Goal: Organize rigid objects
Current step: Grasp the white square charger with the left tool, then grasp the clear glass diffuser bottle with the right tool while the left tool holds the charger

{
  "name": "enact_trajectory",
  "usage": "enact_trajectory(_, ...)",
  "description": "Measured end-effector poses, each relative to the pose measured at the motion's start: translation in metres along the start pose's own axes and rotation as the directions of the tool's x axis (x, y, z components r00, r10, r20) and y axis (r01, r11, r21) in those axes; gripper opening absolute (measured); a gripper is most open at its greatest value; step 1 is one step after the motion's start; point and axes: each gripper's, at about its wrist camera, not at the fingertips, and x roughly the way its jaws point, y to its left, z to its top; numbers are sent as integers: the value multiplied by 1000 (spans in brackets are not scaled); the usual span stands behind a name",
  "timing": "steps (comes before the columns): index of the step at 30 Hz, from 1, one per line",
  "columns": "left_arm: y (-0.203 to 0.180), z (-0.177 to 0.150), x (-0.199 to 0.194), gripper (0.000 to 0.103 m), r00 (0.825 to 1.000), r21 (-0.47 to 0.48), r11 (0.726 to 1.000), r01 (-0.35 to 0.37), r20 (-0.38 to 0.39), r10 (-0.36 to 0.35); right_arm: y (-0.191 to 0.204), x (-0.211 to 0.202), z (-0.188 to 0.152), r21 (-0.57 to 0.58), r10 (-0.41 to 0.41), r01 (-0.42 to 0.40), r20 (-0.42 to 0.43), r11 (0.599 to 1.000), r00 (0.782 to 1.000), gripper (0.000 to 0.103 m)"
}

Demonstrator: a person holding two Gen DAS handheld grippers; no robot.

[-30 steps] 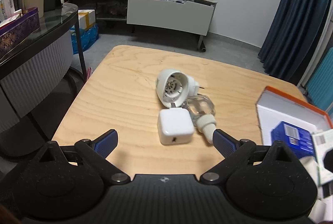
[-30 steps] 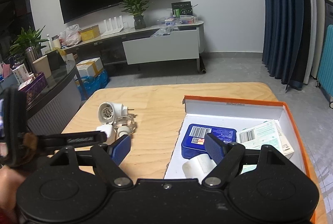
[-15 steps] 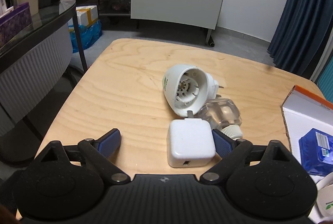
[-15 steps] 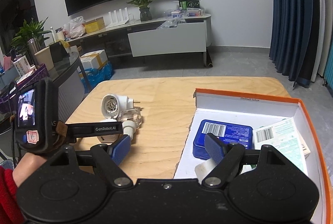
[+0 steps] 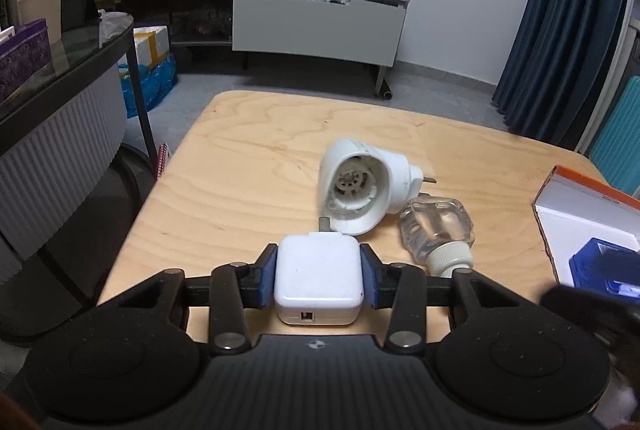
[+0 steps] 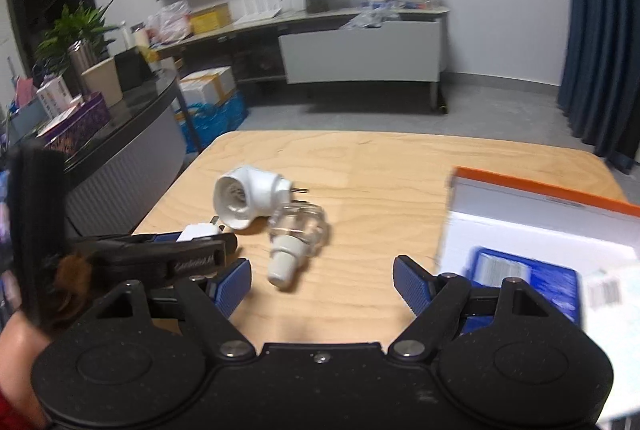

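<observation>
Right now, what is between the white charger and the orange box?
In the left wrist view, the clear bottle lies on the table between the white charger and the orange box.

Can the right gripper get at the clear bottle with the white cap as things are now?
Probably yes. The right gripper is open and empty, and the clear bottle lies on the table just ahead of it. The left gripper, shut on the white charger, sits close beside.

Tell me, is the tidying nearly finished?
Partly. Done: a blue box and a paper carton lie in the orange-rimmed box. In hand: the left gripper, jaws just closed, clamps the white charger. Left: the white plug-in heater and clear bottle on the table. The right gripper is open.
</observation>
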Motion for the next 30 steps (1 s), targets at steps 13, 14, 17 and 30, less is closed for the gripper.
enact_trajectory(13,27,-5,-15,42,999,-54,998,27,23,-26,21,86,15,-8,-50,50,-95,999,994,91)
enact_trajectory(14,26,-5,-14,42,999,-52,998,25,25,-24,23,87,15,-18,-57,55,-85,998,995,89)
enact_trajectory(17,27,-6,-13,42,999,-58,998,37,22,-36,28,86,14,-59,-82,78,-66,995,994,61)
enact_trajectory(30,21,-12,-52,42,997,-60,997,49,63,-45,32,2,-6,-26,-31,31,3,999,1000,60)
